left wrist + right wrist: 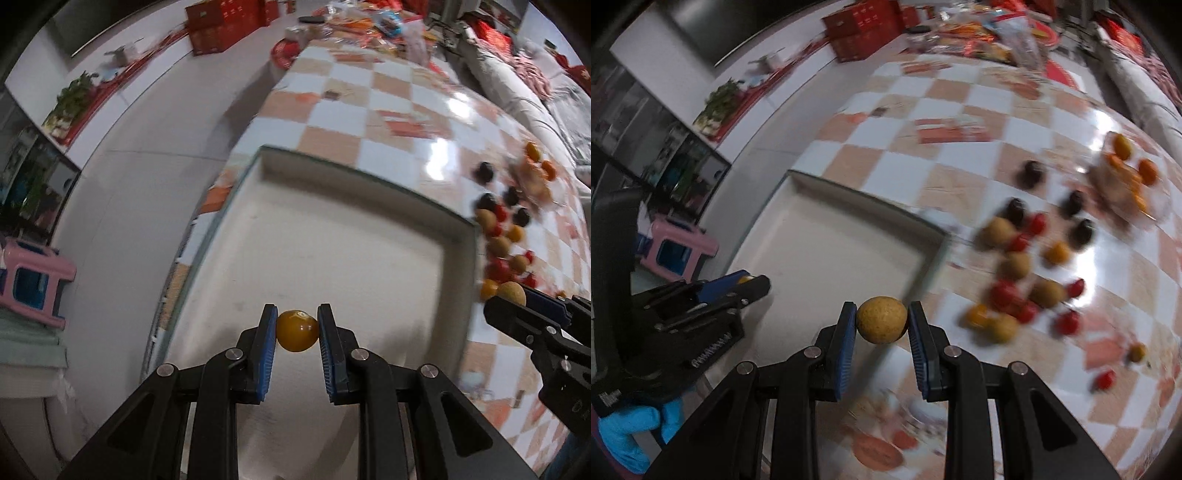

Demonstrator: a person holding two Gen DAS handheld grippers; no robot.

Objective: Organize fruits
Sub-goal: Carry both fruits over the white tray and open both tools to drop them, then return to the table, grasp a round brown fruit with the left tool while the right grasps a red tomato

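Observation:
My left gripper [297, 330] is shut on a small orange-yellow round fruit [297, 331] and holds it over the white tray [332, 229]. My right gripper [882, 325] is shut on a tan rough-skinned round fruit [881, 319] above the tray's near right corner. The tray [827, 243] holds no fruit that I can see. Several loose fruits [1027, 266], tan, red, orange and dark purple, lie on the checkered tablecloth right of the tray. In the left wrist view they show blurred at the right [502, 236], with the right gripper [517, 310] below them.
A clear bag of orange fruits [1126, 177] lies at the far right of the table. Red boxes [221, 26] and packaged goods crowd the table's far end. A pink stool [33, 280] stands on the floor to the left. The table edge runs just left of the tray.

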